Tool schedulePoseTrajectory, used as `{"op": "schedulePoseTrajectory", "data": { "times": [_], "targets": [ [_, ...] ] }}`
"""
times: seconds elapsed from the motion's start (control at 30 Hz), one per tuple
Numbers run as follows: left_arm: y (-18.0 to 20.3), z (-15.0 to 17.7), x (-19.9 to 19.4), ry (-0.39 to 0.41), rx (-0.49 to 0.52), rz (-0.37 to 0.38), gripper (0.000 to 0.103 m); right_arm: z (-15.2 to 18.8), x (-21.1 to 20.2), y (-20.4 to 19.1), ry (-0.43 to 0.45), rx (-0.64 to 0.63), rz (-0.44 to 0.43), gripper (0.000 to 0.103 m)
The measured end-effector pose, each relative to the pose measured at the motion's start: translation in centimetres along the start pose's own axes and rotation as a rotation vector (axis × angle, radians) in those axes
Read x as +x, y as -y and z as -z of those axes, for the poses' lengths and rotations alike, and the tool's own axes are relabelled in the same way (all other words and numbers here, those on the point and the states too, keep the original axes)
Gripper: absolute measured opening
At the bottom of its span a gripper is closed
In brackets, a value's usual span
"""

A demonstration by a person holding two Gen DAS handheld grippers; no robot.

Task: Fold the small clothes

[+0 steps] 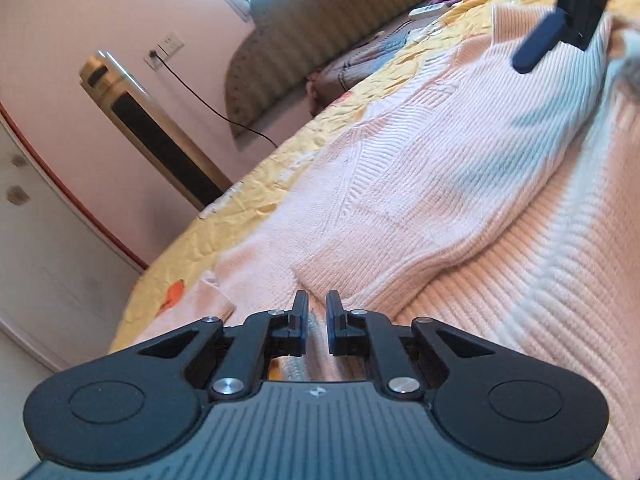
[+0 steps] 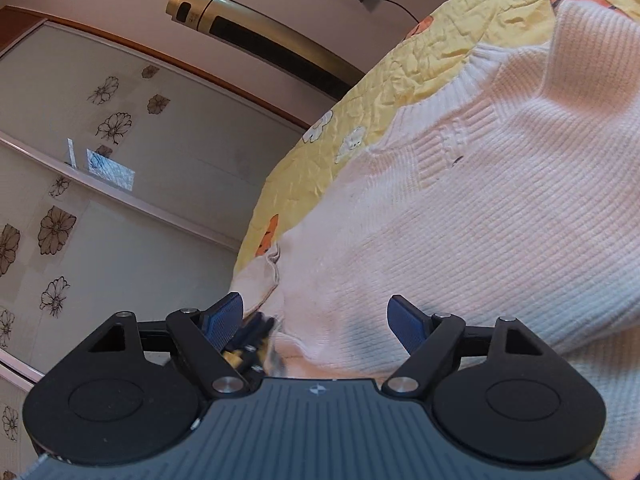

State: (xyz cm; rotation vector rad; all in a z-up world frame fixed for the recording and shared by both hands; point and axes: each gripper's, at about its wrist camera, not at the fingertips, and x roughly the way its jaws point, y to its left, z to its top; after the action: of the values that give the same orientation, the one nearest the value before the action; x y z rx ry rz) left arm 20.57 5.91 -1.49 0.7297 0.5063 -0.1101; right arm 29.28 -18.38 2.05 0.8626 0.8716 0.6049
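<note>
Left gripper (image 1: 317,322) over pink sweater (image 1: 420,184)

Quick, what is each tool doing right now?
Left tool: nearly closed, a small gap, holding nothing visible.
Right tool: open wide over the pink sweater.

In the left wrist view the pink knit sweater (image 1: 460,184) runs off the right and bottom edges, and its right side, at the upper right of the frame, dissolves into motion blur. The right gripper (image 1: 560,36) enters from the top right corner, cut off by the edge; only one blue finger (image 1: 534,50) shows clearly, so its opening cannot be read there. Small items at the top, beyond a white remote (image 1: 427,11), are too small to identify.

In the right wrist view the sweater (image 2: 500,208) leaves the frame at right. A dark object (image 2: 252,340) at lower centre, behind the left-hand blue pad (image 2: 224,322), is blurred and partly hidden.
</note>
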Motion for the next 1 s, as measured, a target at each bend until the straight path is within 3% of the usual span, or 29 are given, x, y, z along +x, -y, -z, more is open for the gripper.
{"op": "schedulePoseTrajectory", "data": {
  "times": [0.1,0.2,0.23,0.3,0.33,0.37,0.43,0.5,0.57,0.63,0.7,0.87,1.0],
  "targets": [
    [-2.2,0.7,-1.9,0.037,-0.137,0.020,0.011,-0.2,2.0,-0.8,-0.035,0.018,-0.035,0.081],
    [-6.6,2.5,-3.2,0.075,-0.427,0.040,0.013,-0.9,4.9,-2.1,-0.074,0.023,-0.084,0.080],
    [-8.6,3.4,-3.0,0.083,-0.588,0.066,0.017,-1.3,6.3,-2.6,-0.088,0.032,-0.106,0.080],
    [-12.9,5.4,-1.7,0.064,-0.950,0.094,0.036,-1.7,9.1,-3.5,-0.120,0.045,-0.138,0.080],
    [-15.1,6.9,-0.7,0.058,-1.149,0.096,0.054,-1.9,10.8,-4.1,-0.140,0.045,-0.137,0.080],
    [-16.8,9.0,-0.2,0.068,-1.346,0.094,0.064,-2.0,12.4,-4.7,-0.155,0.040,-0.126,0.080],
    [-18.2,13.5,0.6,0.136,-1.668,0.122,0.064,-1.9,15.3,-5.8,-0.192,0.019,-0.106,0.080],
    [-18.3,16.2,1.8,0.164,-1.851,0.144,0.064,-1.7,17.9,-6.9,-0.215,-0.010,-0.084,0.080],
    [-17.6,18.1,3.1,0.190,-1.926,0.169,0.060,-1.7,19.9,-7.9,-0.235,-0.036,-0.074,0.080],
    [-16.7,18.5,3.0,0.288,-1.870,0.173,0.060,-1.9,21.6,-8.7,-0.242,-0.056,-0.065,0.080],
    [-16.1,18.4,3.0,0.324,-1.822,0.172,0.061,-2.2,23.2,-8.9,-0.248,-0.054,-0.062,0.080],
    [-16.6,19.5,3.4,0.394,-1.897,0.240,0.062,-2.2,27.0,-8.9,-0.285,-0.107,0.015,0.078],
    [-16.4,20.9,3.3,0.462,-1.975,0.277,0.061,-2.6,28.7,-8.8,-0.270,-0.063,-0.016,0.075]
  ]
}}
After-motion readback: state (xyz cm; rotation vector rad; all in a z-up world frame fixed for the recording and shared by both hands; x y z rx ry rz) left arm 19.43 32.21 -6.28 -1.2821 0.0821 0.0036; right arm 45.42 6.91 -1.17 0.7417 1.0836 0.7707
